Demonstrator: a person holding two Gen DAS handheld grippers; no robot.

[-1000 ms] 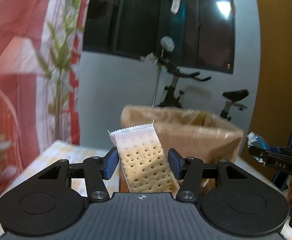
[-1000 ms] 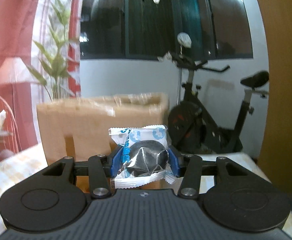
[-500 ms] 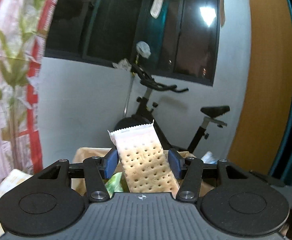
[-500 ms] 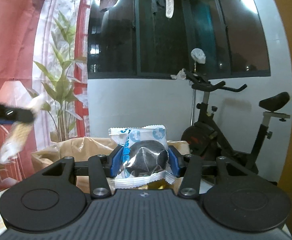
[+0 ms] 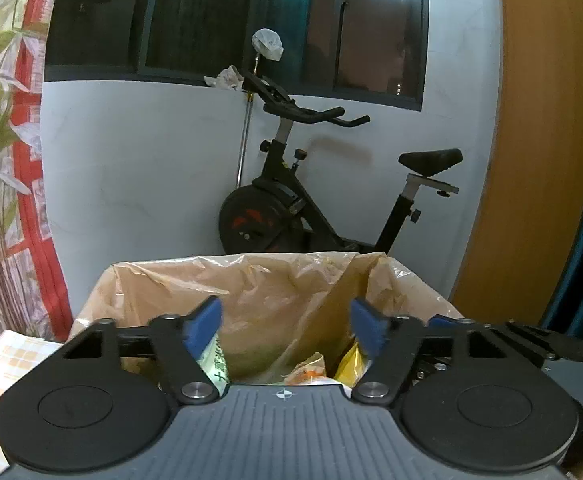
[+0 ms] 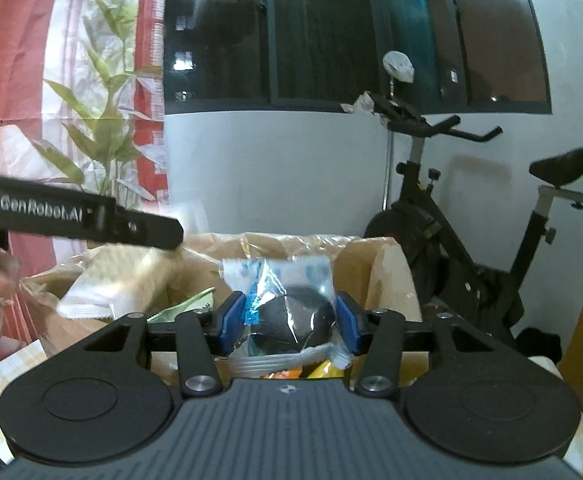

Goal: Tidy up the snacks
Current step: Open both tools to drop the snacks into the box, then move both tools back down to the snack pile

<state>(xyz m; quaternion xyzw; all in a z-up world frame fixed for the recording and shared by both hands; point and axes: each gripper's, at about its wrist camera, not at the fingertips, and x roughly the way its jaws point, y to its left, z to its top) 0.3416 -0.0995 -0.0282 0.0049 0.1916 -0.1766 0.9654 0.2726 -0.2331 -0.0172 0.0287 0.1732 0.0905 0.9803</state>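
Crackers (image 6: 103, 284) have just left the left gripper (image 5: 285, 326), jaws now wide above the box (image 5: 291, 280), while the right gripper (image 6: 287, 322) jaws hold the cookie packet (image 6: 287, 312), due next.

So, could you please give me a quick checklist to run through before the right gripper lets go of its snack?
1. Right gripper shut on cookie pack: ok.
2. Pack over the box opening: ok, judging from the right view.
3. Left gripper open and empty: ok.
4. Cracker pack fully inside the box: cannot tell, it is blurred at the left rim.
5. Room inside among other snacks: cannot tell.
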